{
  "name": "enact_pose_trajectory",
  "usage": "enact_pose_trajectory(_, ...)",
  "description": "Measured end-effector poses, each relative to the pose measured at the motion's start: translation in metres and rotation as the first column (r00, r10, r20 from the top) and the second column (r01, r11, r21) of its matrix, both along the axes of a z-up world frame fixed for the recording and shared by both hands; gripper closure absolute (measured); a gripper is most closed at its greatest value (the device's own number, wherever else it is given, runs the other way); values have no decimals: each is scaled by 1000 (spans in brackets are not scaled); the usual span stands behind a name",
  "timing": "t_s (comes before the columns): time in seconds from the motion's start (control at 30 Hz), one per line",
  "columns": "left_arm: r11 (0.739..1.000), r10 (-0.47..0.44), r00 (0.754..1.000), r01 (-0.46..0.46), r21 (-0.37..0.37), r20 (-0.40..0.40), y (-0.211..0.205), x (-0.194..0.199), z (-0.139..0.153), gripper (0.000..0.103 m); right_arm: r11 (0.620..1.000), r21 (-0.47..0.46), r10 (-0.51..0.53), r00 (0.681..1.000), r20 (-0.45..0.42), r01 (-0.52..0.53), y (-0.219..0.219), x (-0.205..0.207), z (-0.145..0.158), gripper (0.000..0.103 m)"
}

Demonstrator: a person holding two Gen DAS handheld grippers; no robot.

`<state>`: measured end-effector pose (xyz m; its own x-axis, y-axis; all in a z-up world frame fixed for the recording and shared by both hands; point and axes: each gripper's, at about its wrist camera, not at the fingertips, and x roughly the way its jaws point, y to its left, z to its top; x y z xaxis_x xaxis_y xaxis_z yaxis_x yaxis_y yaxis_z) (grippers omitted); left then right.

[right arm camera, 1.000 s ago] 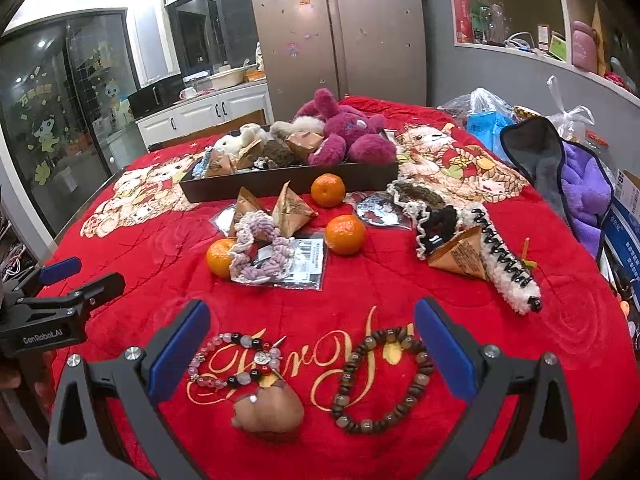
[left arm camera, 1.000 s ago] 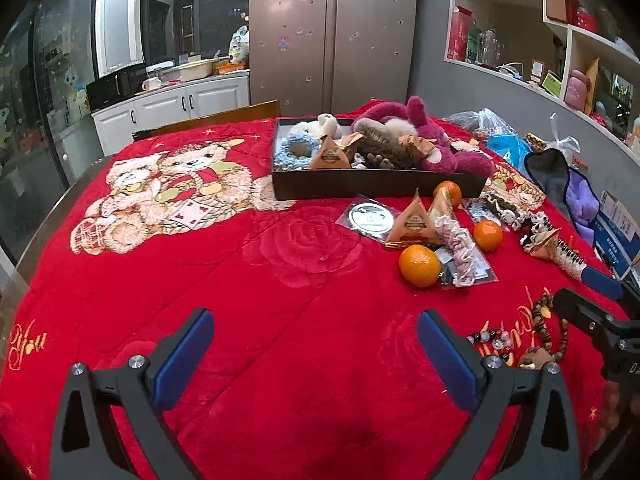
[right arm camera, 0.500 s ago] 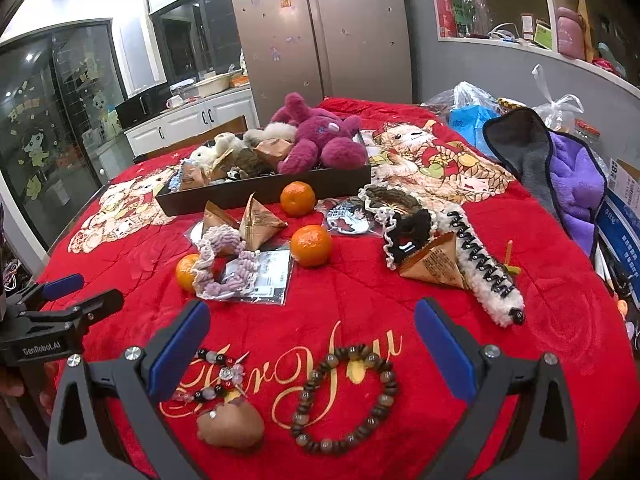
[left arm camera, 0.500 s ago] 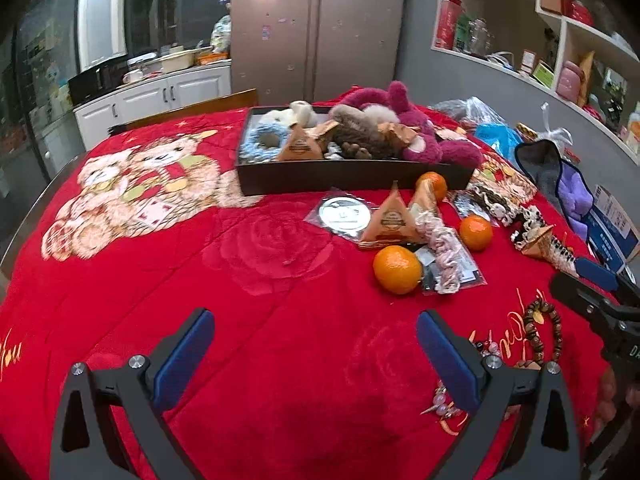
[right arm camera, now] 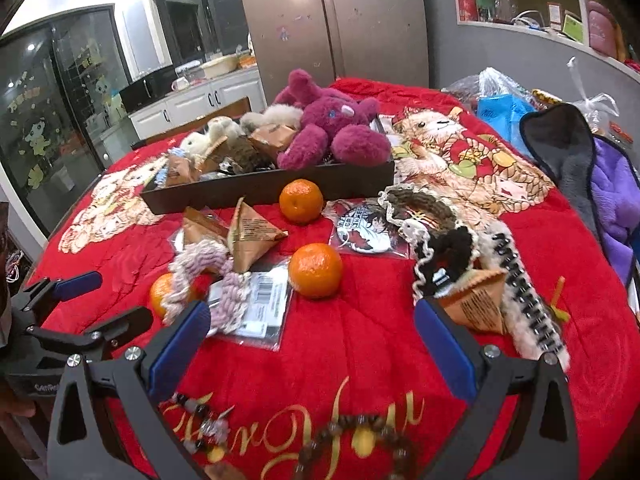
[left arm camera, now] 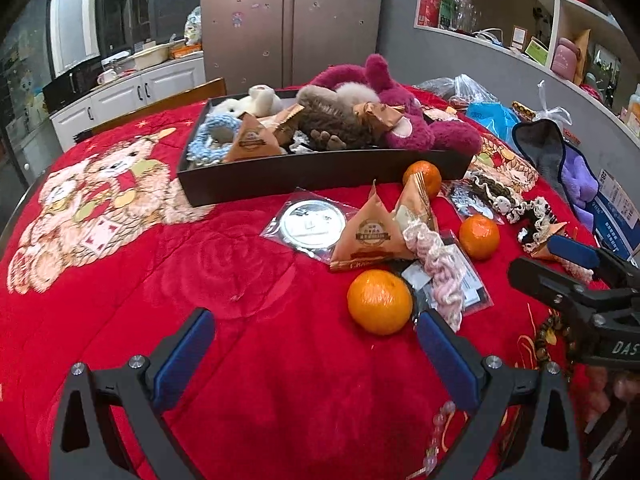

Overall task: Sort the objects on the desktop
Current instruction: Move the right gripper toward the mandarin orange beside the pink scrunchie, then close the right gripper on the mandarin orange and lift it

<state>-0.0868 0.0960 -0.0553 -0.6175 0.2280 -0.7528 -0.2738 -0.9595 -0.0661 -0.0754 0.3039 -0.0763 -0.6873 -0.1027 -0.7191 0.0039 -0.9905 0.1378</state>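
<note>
Above the red blanket [left arm camera: 248, 360], left gripper [left arm camera: 316, 354] & right gripper [right arm camera: 312, 336] both spread wide, holding nothing.

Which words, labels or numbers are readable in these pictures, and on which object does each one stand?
"DAS", cut off: right gripper body.
"GenRobo", partly hidden: left gripper body.
Gold script on the red blanket: unreadable.
Triangular packet seal, barcode label: too small.

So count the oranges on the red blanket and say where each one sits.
3. One lies by the black tray's front wall, one mid-blanket beside the barcode packet, one on the left, partly under the pink knitted scrunchie. More may hide inside the tray.
</note>
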Motion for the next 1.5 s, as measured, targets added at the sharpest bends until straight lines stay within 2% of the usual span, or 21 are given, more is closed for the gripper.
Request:
enact_pose_trajectory(0.5, 996, -39, 997, 33, 80, 71, 4, -22, -20, 0, 999, 28, 43, 996, 74, -45, -10, -41, -26, 2)
enact_pose_trajectory(0.7, 997, -33, 997, 28, 76, 68, 5, -23, -24, 0, 999, 12, 52, 994, 93, -53, -10, -48, -31, 5)
enact_pose_trajectory(0.87, 999, -32, 997, 30, 28, 65, 11, -22, -26, 0, 998, 12, 59, 994, 96, -61, -12, -51, -32, 9)
enact_pose_trajectory(1.1, 999, -23, 997, 20, 44, 70, 9, -22, -26, 0, 998, 22, 49, 994, 96, -52, -12, -51, -33, 23)
enact_pose_trajectory(1.13, 999, -14, 998, 11, 45, 67, 8, -22, -26, 4, 998, 22, 56, 994, 93, -59, -13, -51, -33, 28)
enact_pose_trajectory(1.2, 999, 12, 998, -14, 40, 54, 6, -20, -23, 23, 998, 32, 54, 994, 90, -57, -15, -50, -33, 37)
enact_pose_trajectory(1.23, 999, 27, 998, -29, 46, 50, 3, -20, -21, 40, 998, 28, 57, 995, 86, -60, -14, -49, -33, 46)
enact_pose_trajectory(1.27, 997, 48, 998, -50, 55, 49, -1, -20, -20, 62, 998, 28, 54, 995, 84, -57, -14, -49, -32, 56)
enact_pose_trajectory(1.33, 994, 62, 996, -67, 83, 59, -8, -21, -19, 63, 998, 31, 45, 996, 83, -48, -12, -48, -32, 64)
enact_pose_trajectory(1.5, 997, 31, 999, -34, 70, 40, -5, -14, -17, 63, 998, 37, 43, 996, 76, -46, -14, -43, -30, 65)
